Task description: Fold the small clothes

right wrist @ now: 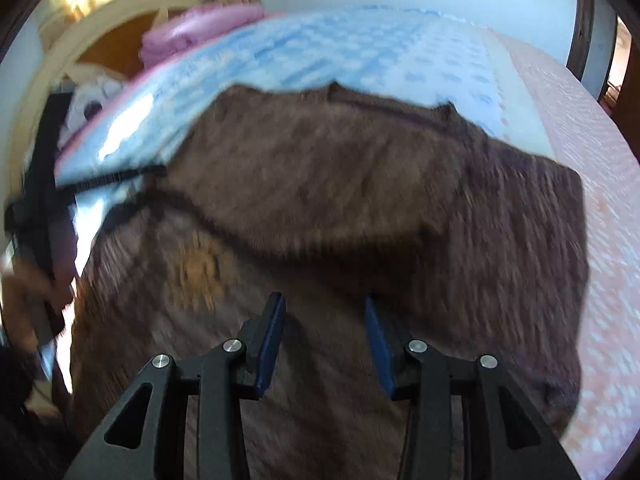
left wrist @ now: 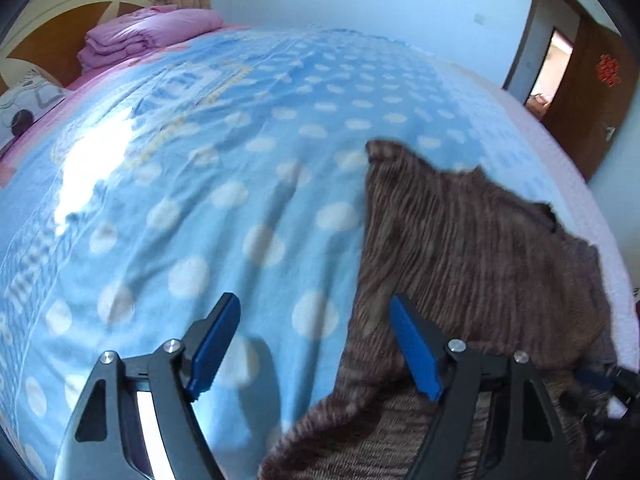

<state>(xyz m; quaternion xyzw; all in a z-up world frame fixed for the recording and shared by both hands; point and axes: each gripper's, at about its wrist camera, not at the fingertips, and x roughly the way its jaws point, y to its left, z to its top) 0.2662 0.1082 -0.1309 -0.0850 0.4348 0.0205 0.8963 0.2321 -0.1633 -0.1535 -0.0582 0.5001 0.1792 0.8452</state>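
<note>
In the left wrist view the left tool (left wrist: 316,344) hangs released, its blue pads (left wrist: 212,348) spread wide with nothing between them; one pad sits over the blanket (left wrist: 208,184), the other over the sweater (left wrist: 472,248). The brown knit sweater fills the frame from 3 to 6 o'clock, its left edge running up toward the centre, and it lies on the blue, white-dotted blanket that covers the bed. At 11 o'clock a folded pink quilt (left wrist: 144,36) rests against the headboard (left wrist: 60,12); at 2 o'clock stands a brown door (left wrist: 588,92). In the right wrist view, which is smeared by blur, the right tool (right wrist: 326,340) hovers over the sweater (right wrist: 320,184) with its pads partly apart; no cloth shows pinched between them. The sweater spreads across the centre and lower frame, an upper layer folded over a lower one, with an orange patch (right wrist: 200,268) at 8 o'clock. The blanket (right wrist: 360,48) shows at 12 o'clock, the pink quilt (right wrist: 192,28) at 11 o'clock, and the left tool (right wrist: 40,184) appears as a dark blurred shape at 9 o'clock.
</note>
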